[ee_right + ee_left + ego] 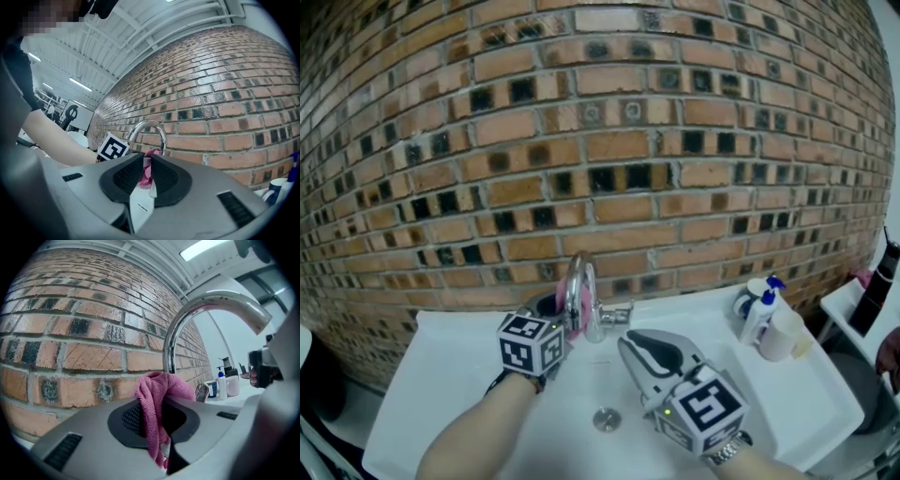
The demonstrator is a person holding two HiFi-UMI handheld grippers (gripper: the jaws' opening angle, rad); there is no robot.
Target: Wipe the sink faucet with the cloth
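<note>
A curved chrome faucet rises at the back of a white sink, in front of a brick wall. My left gripper is shut on a pink cloth and holds it against the left side of the faucet's stem. In the left gripper view the cloth bunches out of the left gripper, with the faucet arching just behind it. My right gripper hovers over the basin to the right of the faucet, jaws drawn together on nothing. In the right gripper view this gripper points at the faucet and the cloth.
The drain lies in the basin between my two hands. The faucet's lever handle sticks out to the right of the stem. A blue-topped soap bottle and a white cup stand at the sink's right rear. A dark bottle stands further right.
</note>
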